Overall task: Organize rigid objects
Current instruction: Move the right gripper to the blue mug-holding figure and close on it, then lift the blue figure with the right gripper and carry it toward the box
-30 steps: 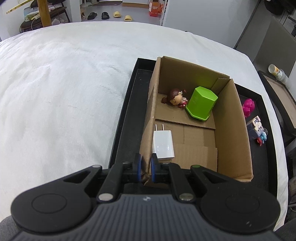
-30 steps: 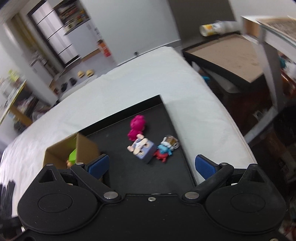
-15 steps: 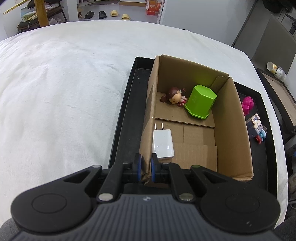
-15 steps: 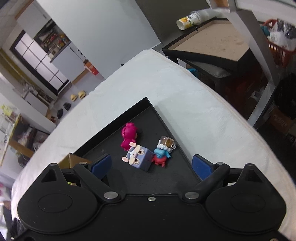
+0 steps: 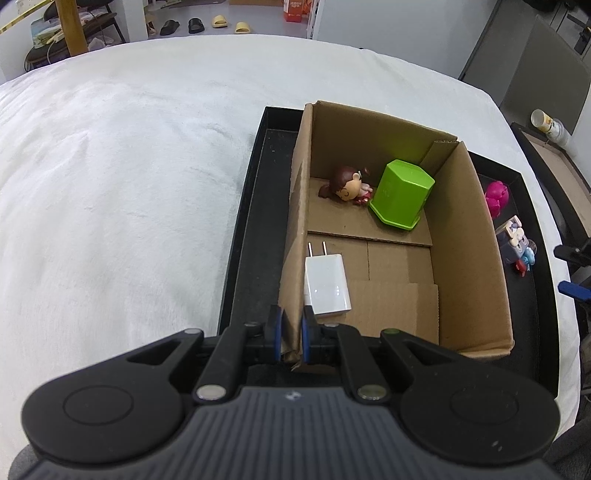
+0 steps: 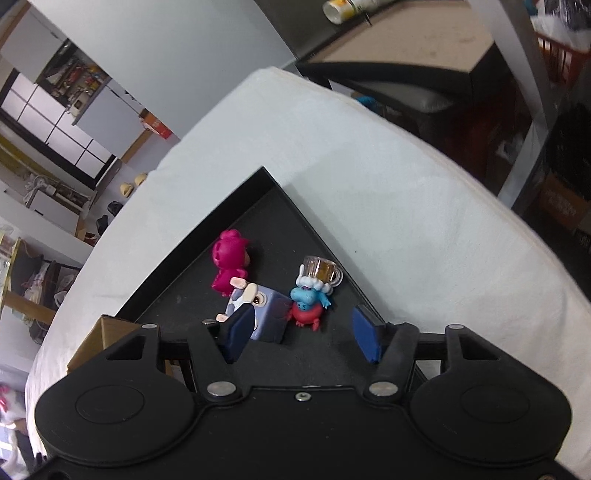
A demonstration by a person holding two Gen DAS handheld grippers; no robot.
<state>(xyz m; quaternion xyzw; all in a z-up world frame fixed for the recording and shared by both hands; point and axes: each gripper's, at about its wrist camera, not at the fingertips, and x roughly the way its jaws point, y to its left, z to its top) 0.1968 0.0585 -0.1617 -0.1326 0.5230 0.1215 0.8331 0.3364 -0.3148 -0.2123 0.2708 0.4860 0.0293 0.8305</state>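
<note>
My left gripper is shut on the near left wall of the cardboard box, which stands in the black tray. Inside the box lie a white charger, a green container and a brown-haired doll. My right gripper hangs low over the tray's right part with its jaws closing. Between them sit a purple cube figure and a blue-and-red figure under a tiny mug. The left pad overlaps the cube; the right pad stands clear. A pink figure lies just beyond.
The tray rests on a white fluffy cover that falls away at the right edge. A dark side table with a cup stands beyond that edge. Shoes and shelves are far behind.
The right gripper has come down toward the toys and rolled, and its jaws have narrowed around the cube and blue figure. The left gripper has kept its hold on the box wall.
</note>
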